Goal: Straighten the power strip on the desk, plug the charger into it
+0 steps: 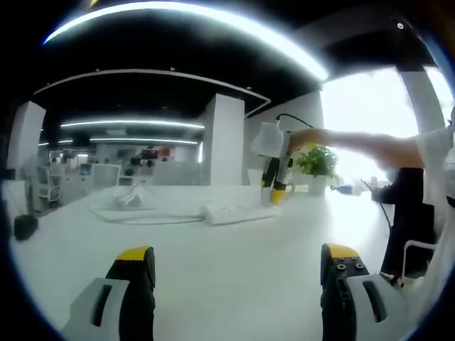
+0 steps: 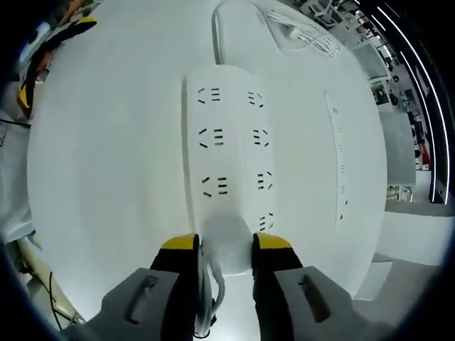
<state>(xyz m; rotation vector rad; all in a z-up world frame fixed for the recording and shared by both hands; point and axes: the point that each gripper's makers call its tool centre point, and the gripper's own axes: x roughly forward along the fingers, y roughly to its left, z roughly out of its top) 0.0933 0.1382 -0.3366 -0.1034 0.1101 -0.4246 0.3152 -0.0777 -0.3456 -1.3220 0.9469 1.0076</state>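
A white power strip (image 2: 231,142) with two columns of sockets lies on the white desk (image 2: 106,177), running straight away from my right gripper (image 2: 226,243). That gripper is shut on a white charger (image 2: 227,245), which sits against the strip's near end, its cord (image 2: 212,291) trailing back between the jaws. In the left gripper view the strip (image 1: 238,212) lies mid-desk, and the right gripper (image 1: 276,190) points down onto its right end. My left gripper (image 1: 238,259) hovers low over the desk with its jaws wide apart and nothing between them; it also appears far off (image 2: 51,53).
A loose coil of white cable (image 1: 135,206) lies left of the strip, seen again beyond its far end (image 2: 298,35). A potted plant (image 1: 316,162) stands at the desk's far right. A small black object (image 1: 25,226) sits at the left edge. A person's arm (image 1: 370,145) reaches in from the right.
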